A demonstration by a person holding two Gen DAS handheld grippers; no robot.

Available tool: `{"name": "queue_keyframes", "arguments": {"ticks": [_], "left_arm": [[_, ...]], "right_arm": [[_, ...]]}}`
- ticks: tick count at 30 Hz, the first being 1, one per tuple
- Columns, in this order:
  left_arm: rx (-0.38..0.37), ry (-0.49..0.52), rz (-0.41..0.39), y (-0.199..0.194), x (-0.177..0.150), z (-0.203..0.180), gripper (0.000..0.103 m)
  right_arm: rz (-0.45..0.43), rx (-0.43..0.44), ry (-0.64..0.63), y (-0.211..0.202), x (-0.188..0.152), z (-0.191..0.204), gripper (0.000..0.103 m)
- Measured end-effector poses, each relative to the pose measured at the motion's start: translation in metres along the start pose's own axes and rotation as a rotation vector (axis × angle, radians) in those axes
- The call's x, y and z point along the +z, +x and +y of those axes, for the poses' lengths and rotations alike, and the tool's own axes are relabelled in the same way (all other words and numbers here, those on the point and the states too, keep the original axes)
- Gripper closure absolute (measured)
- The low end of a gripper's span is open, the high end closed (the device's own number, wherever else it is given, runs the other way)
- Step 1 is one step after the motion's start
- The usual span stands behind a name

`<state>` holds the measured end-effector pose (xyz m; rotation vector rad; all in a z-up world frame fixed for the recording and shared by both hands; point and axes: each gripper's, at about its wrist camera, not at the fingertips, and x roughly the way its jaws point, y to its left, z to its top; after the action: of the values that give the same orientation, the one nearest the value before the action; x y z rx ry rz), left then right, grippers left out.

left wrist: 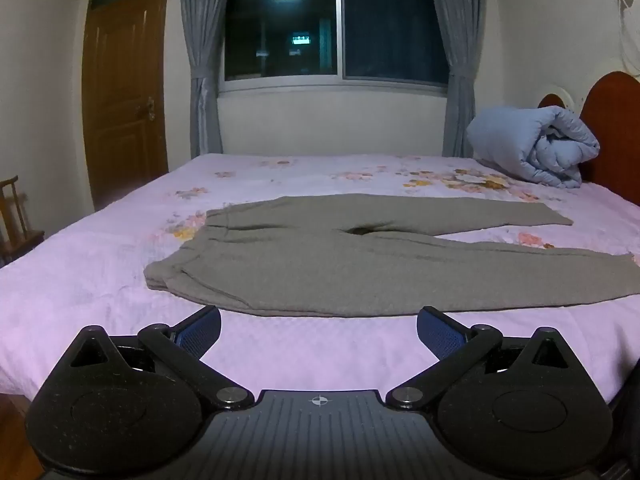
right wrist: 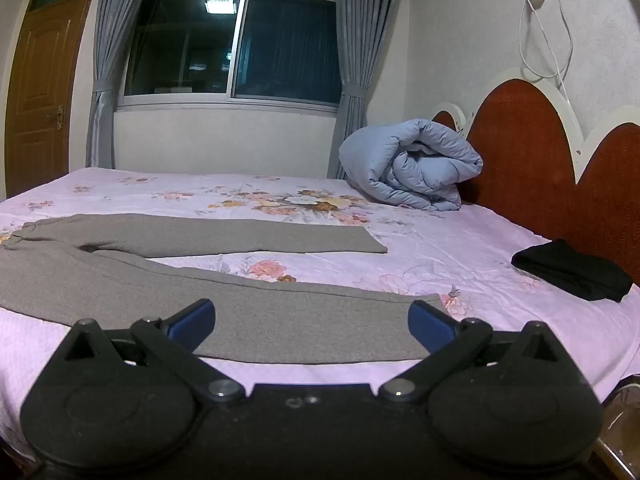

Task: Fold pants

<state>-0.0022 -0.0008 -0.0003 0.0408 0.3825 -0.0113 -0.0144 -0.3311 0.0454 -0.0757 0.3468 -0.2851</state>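
Note:
Grey pants (left wrist: 320, 264) lie flat on the pink floral bed (left wrist: 80, 300), waistband to the left, both legs spread apart toward the right. My left gripper (left wrist: 319, 330) is open and empty, just in front of the near edge of the pants by the hip. In the right wrist view the pants (right wrist: 120, 280) run from the left, with the near leg's cuff end between the fingers' line of sight. My right gripper (right wrist: 311, 326) is open and empty, hovering at the near leg's edge.
A rolled light-blue duvet (right wrist: 412, 164) sits at the red headboard (right wrist: 520, 152). A folded black garment (right wrist: 572, 270) lies on the bed's right side. A window with grey curtains (left wrist: 336, 28) and a wooden door (left wrist: 124, 88) are behind. A wooden chair (left wrist: 16, 216) stands at left.

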Motion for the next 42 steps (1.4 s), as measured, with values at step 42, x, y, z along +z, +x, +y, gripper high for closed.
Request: {"name": "queue_keyframes", "arguments": {"ticks": [42], "left_arm": [[-0.001,-0.005,0.035,0.004,-0.003,0.002,0.0]], "right_arm": [[0.014,0.002,0.001,-0.001,0.001,0.0,0.006]]}}
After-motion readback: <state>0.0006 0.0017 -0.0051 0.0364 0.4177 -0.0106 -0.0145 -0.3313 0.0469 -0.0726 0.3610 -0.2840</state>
